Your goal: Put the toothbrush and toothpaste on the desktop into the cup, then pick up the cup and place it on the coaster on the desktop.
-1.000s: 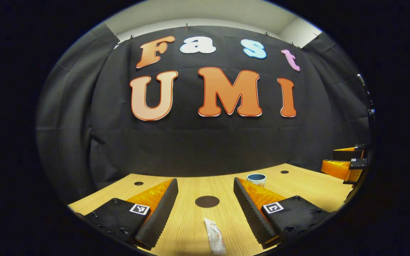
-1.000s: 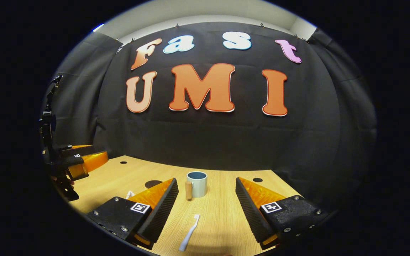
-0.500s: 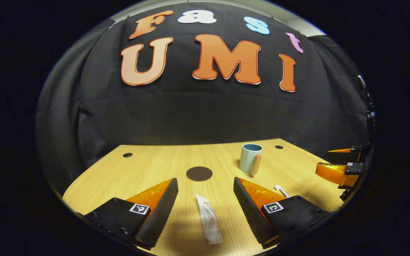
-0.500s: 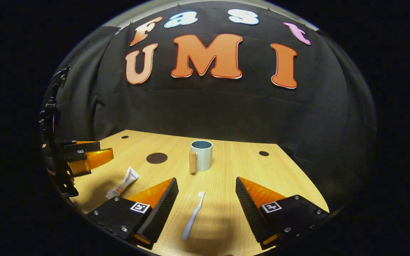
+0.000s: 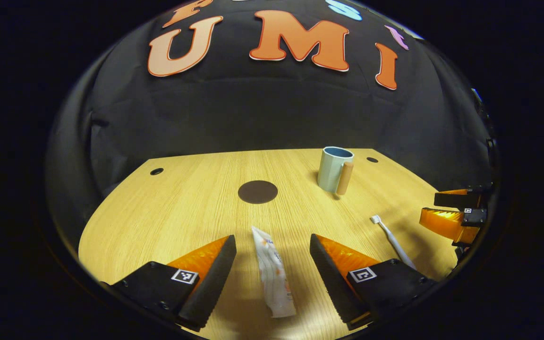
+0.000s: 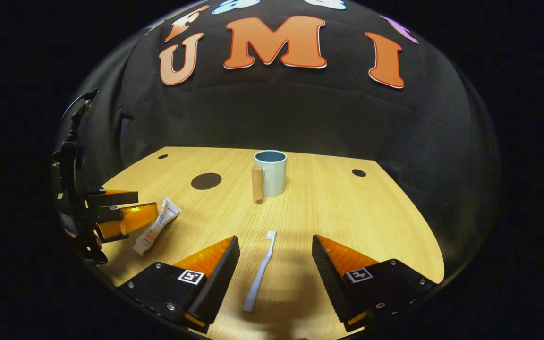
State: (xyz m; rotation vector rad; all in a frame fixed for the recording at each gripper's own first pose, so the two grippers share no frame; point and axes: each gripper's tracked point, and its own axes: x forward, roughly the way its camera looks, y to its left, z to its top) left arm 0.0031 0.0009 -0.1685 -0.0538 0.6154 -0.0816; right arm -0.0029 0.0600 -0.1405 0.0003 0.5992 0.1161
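Straddling toothpaste: left tongs (image 5: 272,264) are sitting spread, the toothpaste (image 5: 273,277) lying between the fingers at lower centre, unpinched.
Straddling toothbrush: right tongs (image 6: 276,269) are likewise gaping around the toothbrush (image 6: 259,273).
Risking: both items are lying flat on the bench (image 5: 182,208); closing too high is likely skidding them away.
Showing differently: the left gripper view is putting the coaster (image 5: 258,191) mid-frame, cup (image 5: 333,169) upper right; the right gripper view is centring that cup (image 6: 270,173).
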